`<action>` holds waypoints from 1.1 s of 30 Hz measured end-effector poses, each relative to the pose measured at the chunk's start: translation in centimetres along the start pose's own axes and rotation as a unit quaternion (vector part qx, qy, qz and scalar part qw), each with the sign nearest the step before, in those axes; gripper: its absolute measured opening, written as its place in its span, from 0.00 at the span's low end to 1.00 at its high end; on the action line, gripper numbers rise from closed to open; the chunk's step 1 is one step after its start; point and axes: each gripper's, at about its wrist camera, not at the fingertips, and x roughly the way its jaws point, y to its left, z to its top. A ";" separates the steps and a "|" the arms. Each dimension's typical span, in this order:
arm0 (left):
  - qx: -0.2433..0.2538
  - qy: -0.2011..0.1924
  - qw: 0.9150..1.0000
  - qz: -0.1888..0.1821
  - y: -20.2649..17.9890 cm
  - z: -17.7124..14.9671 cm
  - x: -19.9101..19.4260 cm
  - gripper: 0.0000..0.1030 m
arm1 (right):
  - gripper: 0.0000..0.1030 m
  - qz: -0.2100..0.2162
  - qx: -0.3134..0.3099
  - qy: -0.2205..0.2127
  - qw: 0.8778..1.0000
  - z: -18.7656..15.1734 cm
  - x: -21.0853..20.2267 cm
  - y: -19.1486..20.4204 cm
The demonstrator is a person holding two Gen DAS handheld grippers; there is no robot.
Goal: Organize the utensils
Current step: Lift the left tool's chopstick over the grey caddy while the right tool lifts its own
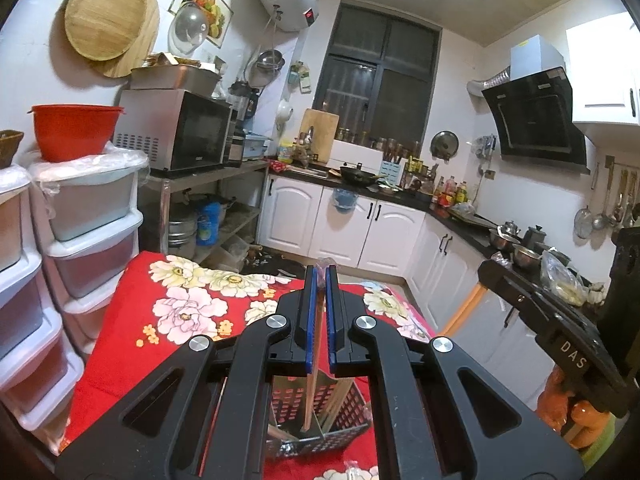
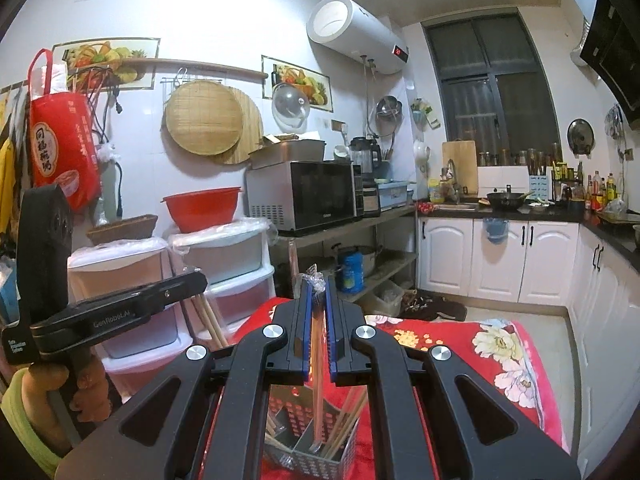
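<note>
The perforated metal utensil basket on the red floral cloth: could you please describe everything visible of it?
The perforated metal utensil basket is a square, shiny caddy with punched walls and inner dividers forming compartments. It stands upright on the red floral cloth, under both grippers. Wooden chopsticks lean inside it, and one compartment holds a dark-handled utensil.

Below us the perforated metal holder stands on the red flowered table, its compartments crowded with upright chopsticks, so we find little room to enter from above. The table's far half lies open toward its far edge. Past the left edge the stacked plastic drawers wall us in, with a red basin on top. The other gripper hangs close beside us.
</note>
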 end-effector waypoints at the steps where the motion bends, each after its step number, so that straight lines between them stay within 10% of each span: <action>1: -0.004 0.003 1.000 0.001 0.2 -0.1 0.4 0.01 | 0.06 -0.001 0.001 0.001 1.000 -0.1 0.2 -0.1; 33: -0.028 0.076 0.997 0.005 2.4 -5.0 6.8 0.01 | 0.06 -0.024 0.008 0.072 0.997 -5.9 6.5 -2.1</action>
